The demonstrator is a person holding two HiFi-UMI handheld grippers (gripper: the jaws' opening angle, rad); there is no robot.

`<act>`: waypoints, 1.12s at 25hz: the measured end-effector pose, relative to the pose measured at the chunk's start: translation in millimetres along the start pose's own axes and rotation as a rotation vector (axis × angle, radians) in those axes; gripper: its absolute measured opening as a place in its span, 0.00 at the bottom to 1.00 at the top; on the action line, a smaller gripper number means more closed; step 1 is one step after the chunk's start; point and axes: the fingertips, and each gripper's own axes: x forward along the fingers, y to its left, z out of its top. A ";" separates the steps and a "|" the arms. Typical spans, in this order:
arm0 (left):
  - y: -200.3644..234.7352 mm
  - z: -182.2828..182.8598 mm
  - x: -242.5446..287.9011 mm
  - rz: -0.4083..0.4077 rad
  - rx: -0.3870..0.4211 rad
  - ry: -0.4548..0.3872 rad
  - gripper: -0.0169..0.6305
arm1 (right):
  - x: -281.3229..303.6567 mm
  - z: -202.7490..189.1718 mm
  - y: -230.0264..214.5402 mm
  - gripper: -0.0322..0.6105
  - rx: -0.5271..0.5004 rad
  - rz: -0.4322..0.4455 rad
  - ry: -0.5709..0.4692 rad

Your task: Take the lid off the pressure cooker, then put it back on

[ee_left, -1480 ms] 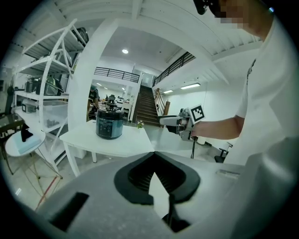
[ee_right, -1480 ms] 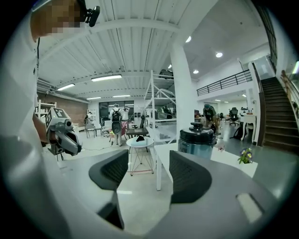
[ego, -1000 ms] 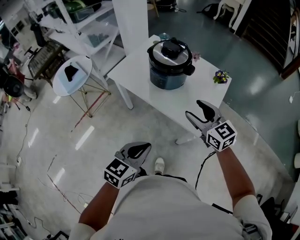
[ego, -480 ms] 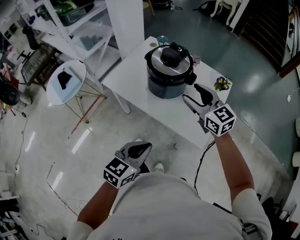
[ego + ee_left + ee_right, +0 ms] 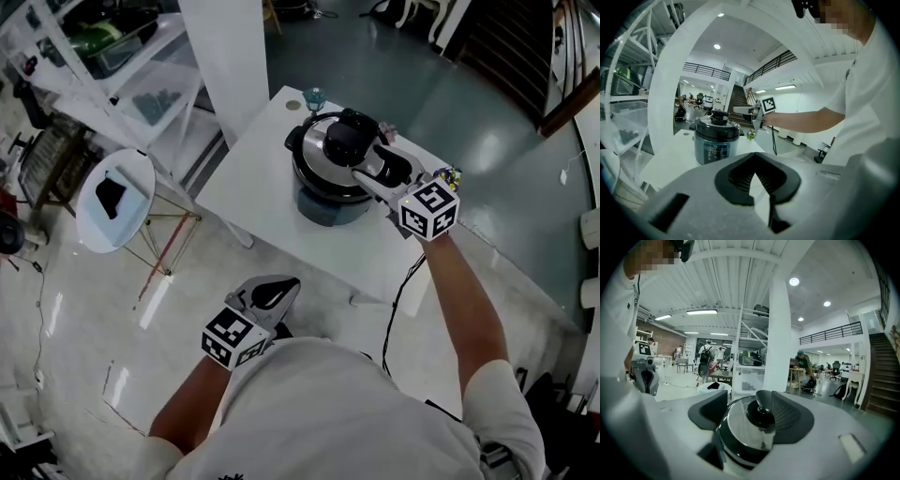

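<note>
Since a second ago my right claw (image 5: 373, 171) has swung in from the near edge of the counter (image 5: 267, 173) to hang over the pressure cooker (image 5: 323, 202), and its jaws have just been opening wider on the way. They stand well apart now, with nothing clamped. Looking along them, the black knob (image 5: 760, 417) on the lid (image 5: 740, 437) sits in the gap between the pads, with the right pad nearest it. I can't tell whether that pad touches the knob, but I see no squeeze. My left claw (image 5: 269, 294) hangs low on the near left, well apart from the counter, its jaws brought together on nothing. As for progress, I judge that nothing of the task is done yet: the lid is seated on the pressure cooker, which stands toward the far side of the counter. Left to do: close on the knob, free and lift the lid, then set it back on
</note>
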 end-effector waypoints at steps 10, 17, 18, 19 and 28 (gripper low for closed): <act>71.6 9.8 -4.4 -0.082 -0.003 0.045 0.04 | 67.1 -2.9 -42.1 0.56 0.000 -0.032 0.066; 102.8 13.1 -4.2 -0.141 0.014 0.068 0.04 | 90.3 -13.3 -45.3 0.58 -0.019 0.002 0.123; 107.0 13.3 -4.3 -0.148 0.018 0.072 0.04 | 91.9 -13.8 -46.9 0.58 -0.019 0.003 0.127; 110.9 13.8 -4.3 -0.154 0.022 0.076 0.04 | 93.5 -14.4 -48.5 0.58 -0.018 0.005 0.133; 135.7 21.3 0.8 -0.190 0.041 0.085 0.04 | 106.2 -22.6 -49.4 0.55 -0.008 0.057 0.185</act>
